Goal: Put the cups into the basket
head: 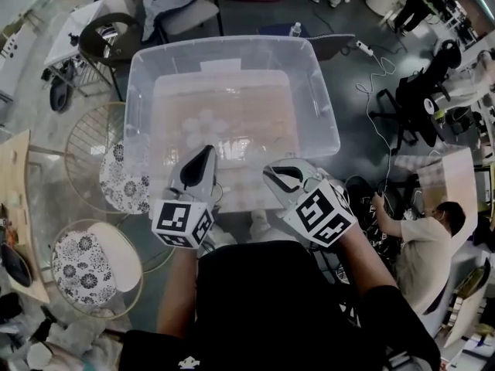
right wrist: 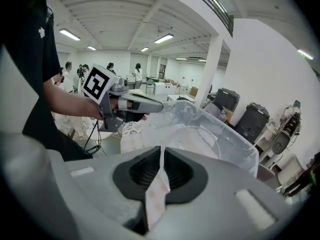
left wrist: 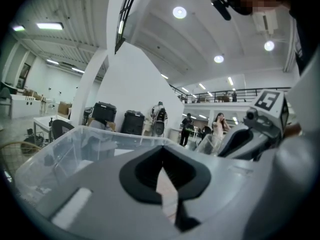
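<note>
The open workshop hall held a clear tub serving as the basket, which lay at 12 o'clock from both tools with its long axis running 9 to 3 o'clock. The left gripper and right gripper sat at its near rim, equally close, jaws pinched nearly together on nothing. No cup could be made out for certain.

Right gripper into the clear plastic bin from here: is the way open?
Likely yes: the clear plastic bin looks lidless, and the right gripper, jaws together, hangs by its near rim with nothing between them.
</note>
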Tool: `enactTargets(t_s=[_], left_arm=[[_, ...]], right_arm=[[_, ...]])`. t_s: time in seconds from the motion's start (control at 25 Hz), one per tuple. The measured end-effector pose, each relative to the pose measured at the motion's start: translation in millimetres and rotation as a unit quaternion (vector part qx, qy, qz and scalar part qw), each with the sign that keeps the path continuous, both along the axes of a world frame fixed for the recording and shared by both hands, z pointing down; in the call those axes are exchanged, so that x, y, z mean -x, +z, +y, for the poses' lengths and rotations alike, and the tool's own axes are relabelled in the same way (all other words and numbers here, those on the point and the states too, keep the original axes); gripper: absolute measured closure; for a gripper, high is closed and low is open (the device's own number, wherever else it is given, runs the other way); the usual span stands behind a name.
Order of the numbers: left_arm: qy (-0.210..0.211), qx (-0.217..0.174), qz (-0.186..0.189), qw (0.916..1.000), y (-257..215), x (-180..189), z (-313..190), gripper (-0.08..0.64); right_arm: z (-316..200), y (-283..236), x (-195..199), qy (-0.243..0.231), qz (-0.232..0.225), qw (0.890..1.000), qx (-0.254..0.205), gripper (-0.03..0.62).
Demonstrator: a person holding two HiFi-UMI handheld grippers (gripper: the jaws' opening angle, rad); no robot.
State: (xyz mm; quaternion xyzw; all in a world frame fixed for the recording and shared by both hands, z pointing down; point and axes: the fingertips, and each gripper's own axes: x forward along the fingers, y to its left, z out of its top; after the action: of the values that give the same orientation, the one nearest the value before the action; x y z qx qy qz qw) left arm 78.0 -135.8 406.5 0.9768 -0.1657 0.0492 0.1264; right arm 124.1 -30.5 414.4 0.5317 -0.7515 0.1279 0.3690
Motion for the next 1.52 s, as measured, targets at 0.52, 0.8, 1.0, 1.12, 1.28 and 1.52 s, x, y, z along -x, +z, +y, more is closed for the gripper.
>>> enactTargets(t_s=[0.52,0.8,1.0,1.12,1.28,1.52], left_arm=[[-0.043,-0.001,-0.019,0.9989,6.9,1.9,-11.5,0.555],[-0.075,-0.009,-0.03,0.9967,4.5,8.9,-23.5,0.555],[-0.099,-0.011,-0.036,0.9943,0.5,16.1,-32.8,0.555],[-0.112,-0.01,-0.039,0.9929,0.9,20.8,-36.2,0.555],[-0.126,-0.011,-0.046,0.9909,2.9,25.1,-38.5,0.555],[-0.143,-0.012,-0.058,0.9879,4.9,32.9,-40.0,0.555]], right_arm=[[-71.7,28.1,-56.0,-0.019,0.007,1.0,0.023,0.568],[-107.3,58.5,-79.1,-0.03,0.004,0.998,0.064,0.568],[-128.6,81.1,-88.9,-0.04,0.002,0.994,0.101,0.568],[-136.9,100.6,-92.4,-0.044,0.001,0.991,0.126,0.568],[-143.7,140.0,-104.0,-0.044,0.005,0.983,0.176,0.568],[-153.7,191.3,-112.6,-0.049,0.017,0.971,0.233,0.568]])
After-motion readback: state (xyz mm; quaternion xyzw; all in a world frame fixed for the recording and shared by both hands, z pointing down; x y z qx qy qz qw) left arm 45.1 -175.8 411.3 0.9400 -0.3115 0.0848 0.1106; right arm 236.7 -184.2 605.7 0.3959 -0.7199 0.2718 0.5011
